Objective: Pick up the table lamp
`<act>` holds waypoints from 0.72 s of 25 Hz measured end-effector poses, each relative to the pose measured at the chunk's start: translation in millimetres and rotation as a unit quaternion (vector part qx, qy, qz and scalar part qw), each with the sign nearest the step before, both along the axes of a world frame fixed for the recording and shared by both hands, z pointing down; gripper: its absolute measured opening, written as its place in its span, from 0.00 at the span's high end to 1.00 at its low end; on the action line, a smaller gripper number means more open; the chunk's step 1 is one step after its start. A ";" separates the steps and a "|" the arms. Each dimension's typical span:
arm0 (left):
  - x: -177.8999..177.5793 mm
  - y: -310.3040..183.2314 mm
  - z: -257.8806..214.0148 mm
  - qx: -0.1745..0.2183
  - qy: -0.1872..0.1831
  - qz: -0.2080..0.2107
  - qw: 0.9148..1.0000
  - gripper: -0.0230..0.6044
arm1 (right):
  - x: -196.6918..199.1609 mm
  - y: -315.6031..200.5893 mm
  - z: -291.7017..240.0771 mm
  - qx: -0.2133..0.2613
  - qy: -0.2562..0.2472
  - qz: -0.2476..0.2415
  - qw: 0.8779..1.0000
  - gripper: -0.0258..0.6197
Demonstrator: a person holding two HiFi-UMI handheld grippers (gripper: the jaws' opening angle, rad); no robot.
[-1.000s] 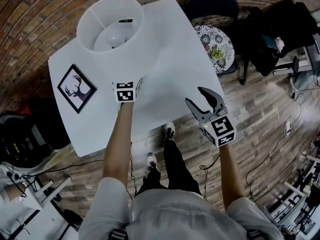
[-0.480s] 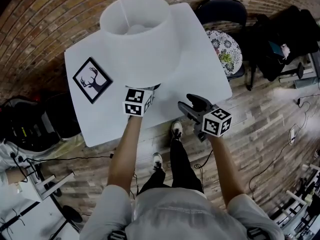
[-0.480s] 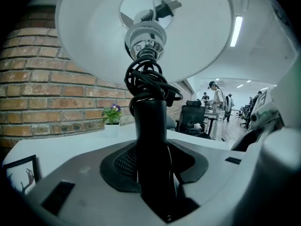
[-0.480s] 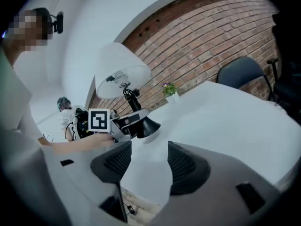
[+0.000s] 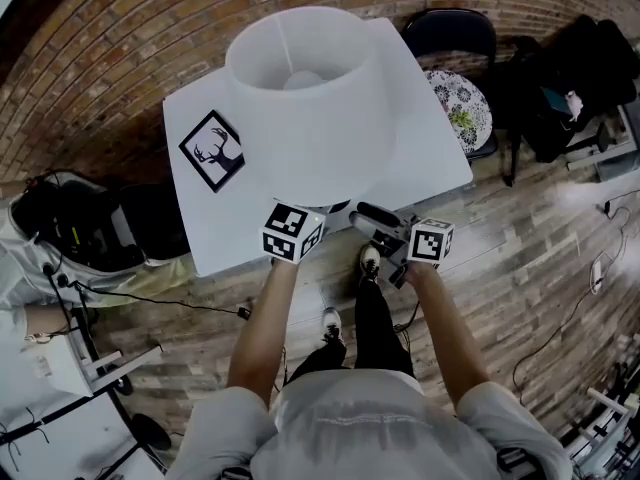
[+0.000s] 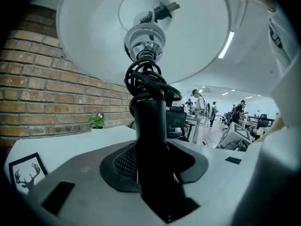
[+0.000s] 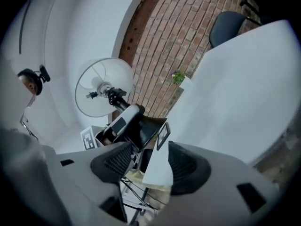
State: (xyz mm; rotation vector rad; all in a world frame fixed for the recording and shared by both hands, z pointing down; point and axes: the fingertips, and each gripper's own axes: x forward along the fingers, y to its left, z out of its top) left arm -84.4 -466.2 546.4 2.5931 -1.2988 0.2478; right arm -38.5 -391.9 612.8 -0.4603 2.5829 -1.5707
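Note:
The table lamp's white shade (image 5: 305, 98) fills the middle of the head view, above the white table (image 5: 420, 138). My left gripper (image 5: 312, 216) reaches under the shade and is shut on the lamp's black stem (image 6: 150, 140). A black cord (image 6: 149, 81) is wound round the stem, and its plug (image 6: 162, 11) lies up inside the shade. My right gripper (image 5: 365, 218) is open just to the right of the left one, at the table's front edge, holding nothing. In the right gripper view the lamp (image 7: 103, 87) appears tilted, with the left gripper (image 7: 123, 120) on its stem.
A framed deer picture (image 5: 213, 150) lies on the table's left side. A chair with a floral cushion (image 5: 460, 108) stands at the right. A brick wall (image 5: 120, 38) runs behind the table, with a small potted flower (image 6: 97, 120) by it. Bags and cables (image 5: 70, 233) sit on the floor at left.
The lamp has come nearer the table's front edge and looks larger, still in the left gripper. The right gripper has swung left and now sits close beside the left one.

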 end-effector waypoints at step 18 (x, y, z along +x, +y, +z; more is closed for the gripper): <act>70.0 164.3 -76.8 0.015 0.036 0.124 0.991 0.70 | 19.8 145.4 -94.5 -0.005 -0.111 0.071 0.991 0.79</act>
